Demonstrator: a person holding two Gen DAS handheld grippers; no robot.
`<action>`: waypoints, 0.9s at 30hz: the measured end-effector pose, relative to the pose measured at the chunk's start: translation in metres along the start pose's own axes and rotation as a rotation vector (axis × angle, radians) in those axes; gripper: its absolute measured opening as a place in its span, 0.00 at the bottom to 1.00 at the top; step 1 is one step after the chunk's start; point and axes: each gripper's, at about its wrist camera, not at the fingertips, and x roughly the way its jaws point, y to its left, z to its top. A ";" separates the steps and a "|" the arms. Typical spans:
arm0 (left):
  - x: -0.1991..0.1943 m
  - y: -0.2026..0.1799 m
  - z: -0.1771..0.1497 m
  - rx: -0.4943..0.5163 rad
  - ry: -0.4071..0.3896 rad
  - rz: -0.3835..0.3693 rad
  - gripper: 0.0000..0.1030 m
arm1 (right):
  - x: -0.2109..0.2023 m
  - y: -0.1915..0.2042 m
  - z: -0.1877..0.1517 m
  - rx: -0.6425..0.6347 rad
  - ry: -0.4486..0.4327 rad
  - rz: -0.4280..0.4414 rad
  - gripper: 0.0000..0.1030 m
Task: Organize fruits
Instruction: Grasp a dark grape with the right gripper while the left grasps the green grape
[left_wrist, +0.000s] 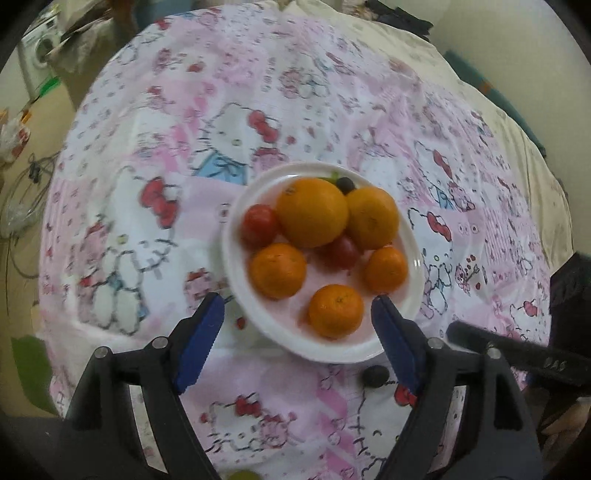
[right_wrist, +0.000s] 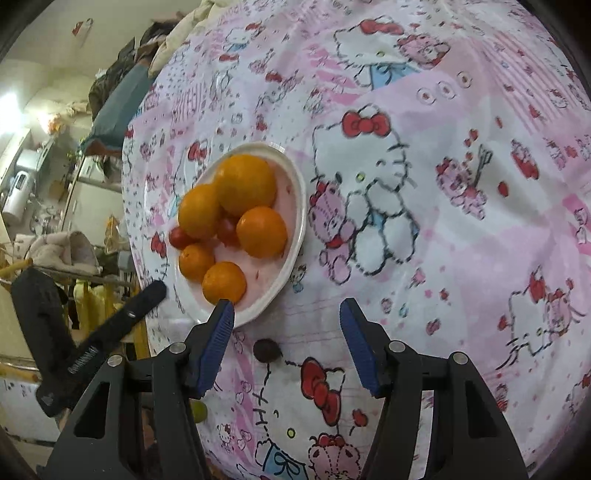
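A white plate (left_wrist: 255, 314) holds several oranges (left_wrist: 312, 212), two red tomatoes (left_wrist: 258, 225) and a dark grape (left_wrist: 345, 184). My left gripper (left_wrist: 297, 314) is open, above the plate's near edge, its fingers either side of the nearest orange (left_wrist: 335, 311). A loose dark grape (left_wrist: 374, 376) lies on the cloth just in front of the plate. In the right wrist view the plate (right_wrist: 291, 236) is ahead left. My right gripper (right_wrist: 286, 314) is open and empty, hovering over that dark grape (right_wrist: 267, 350). A green grape (right_wrist: 199, 411) lies at the bed's near edge.
The surface is a bed with a pink Hello Kitty sheet (left_wrist: 184, 147). The bed's edge drops to the floor at left (left_wrist: 22, 206). Room clutter and shelves stand beyond the bed (right_wrist: 55, 221). The other gripper's black body shows at the right (left_wrist: 517, 350).
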 end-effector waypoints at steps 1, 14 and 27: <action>-0.002 0.004 -0.001 0.004 0.006 0.000 0.77 | 0.003 0.002 -0.002 -0.008 0.011 -0.002 0.61; -0.048 0.083 -0.040 -0.019 -0.025 0.120 0.77 | 0.063 0.046 -0.029 -0.271 0.176 -0.193 0.41; -0.057 0.060 -0.097 0.062 0.070 0.079 0.77 | 0.039 0.033 -0.038 -0.278 0.176 -0.153 0.25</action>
